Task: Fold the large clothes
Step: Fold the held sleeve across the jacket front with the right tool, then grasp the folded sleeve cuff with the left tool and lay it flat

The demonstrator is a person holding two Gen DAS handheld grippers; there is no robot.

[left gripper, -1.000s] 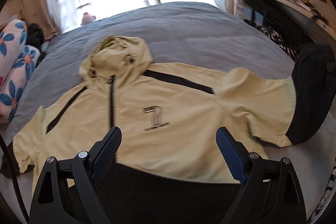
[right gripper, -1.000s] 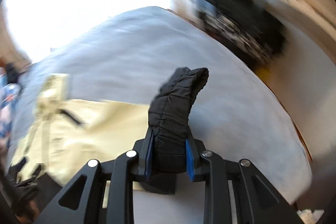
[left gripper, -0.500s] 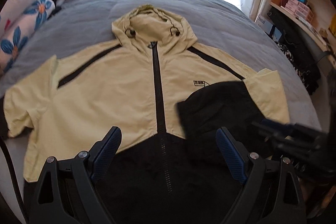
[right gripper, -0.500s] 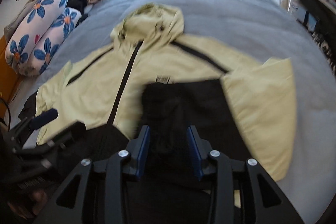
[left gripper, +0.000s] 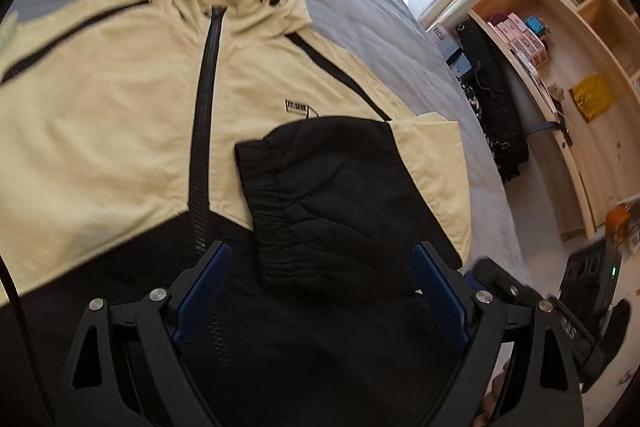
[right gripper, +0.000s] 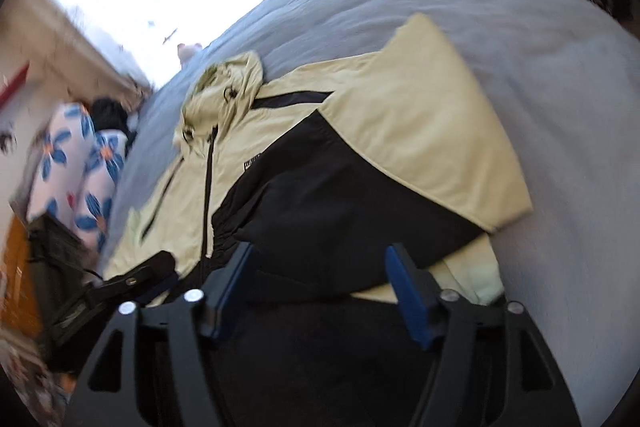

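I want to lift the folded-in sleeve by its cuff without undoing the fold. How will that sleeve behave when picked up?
The sleeve will probably go limp: its thin fabric lies flat and wrinkled on the jacket. It looks light, so it should lift easily. Its gathered cuff likely gives some grip, but the smooth cloth may slide off the jacket.

A pale-yellow and black hooded jacket [left gripper: 120, 131] lies zipped, front-up, one black-cuffed sleeve [left gripper: 332, 195] folded across its chest.

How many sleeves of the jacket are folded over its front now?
1. The sleeve with the black cuff lies folded across the front of the jacket, beside the zipper. The other sleeve runs out of view at the left edge, so its state is hidden.
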